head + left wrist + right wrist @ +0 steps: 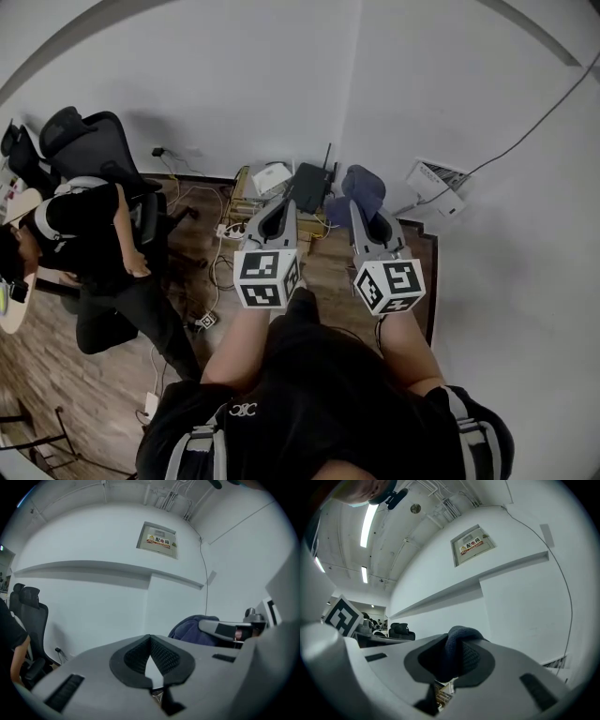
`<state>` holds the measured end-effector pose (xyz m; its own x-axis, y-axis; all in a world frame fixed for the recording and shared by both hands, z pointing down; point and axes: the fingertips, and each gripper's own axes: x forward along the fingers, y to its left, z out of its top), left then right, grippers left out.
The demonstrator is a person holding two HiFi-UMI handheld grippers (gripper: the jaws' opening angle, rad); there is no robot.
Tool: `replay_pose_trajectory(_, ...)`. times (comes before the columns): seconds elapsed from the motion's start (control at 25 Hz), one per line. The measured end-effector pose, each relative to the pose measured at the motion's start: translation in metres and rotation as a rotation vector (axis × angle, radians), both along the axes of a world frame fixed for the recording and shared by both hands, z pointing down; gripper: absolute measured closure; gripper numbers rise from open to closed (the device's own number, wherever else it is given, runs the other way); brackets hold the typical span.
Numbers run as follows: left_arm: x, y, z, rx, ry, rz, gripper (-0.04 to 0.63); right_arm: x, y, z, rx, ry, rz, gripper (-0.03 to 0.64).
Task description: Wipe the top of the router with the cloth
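Fingers (133, 660) of the left gripper (150, 639) are closed, with the tips meeting and nothing between them. In the head view this gripper points toward the wall corner. One black router (311, 186) with an upright antenna sits low there, just ahead of and between the two grippers. The right gripper (456, 648) is clamped on one dark blue cloth (364, 187), which bunches above its tips. The cloth hangs just beside the router's right edge, and whether they touch cannot be determined. Count: two grippers, one router, one cloth.
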<state>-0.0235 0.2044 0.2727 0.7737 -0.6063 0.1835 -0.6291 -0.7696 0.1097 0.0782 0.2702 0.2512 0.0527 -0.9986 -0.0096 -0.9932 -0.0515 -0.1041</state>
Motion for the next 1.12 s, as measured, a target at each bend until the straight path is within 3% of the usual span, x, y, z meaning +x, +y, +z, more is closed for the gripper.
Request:
replay_pose_trajectory(0.64,0.029,-0.182,0.049,-0.114,-0.028,-0.111,0.6,0.032,-0.201,0.052,-0.177,0.058,-0.189,0.593)
replay_pose_trajectory(0.8,0.032,-0.23,0.054,-0.155,-0.004,-0.123,0.6,0.036,-0.253,0.058,-0.225,0.077,-0.208,0.592)
replay_pose_trajectory(1.12,0.018,-0.291,0.091,-0.239,-0.029,-0.18,0.6,0.041,-0.318,0.081,-0.332,0.054,-0.217,0.592)
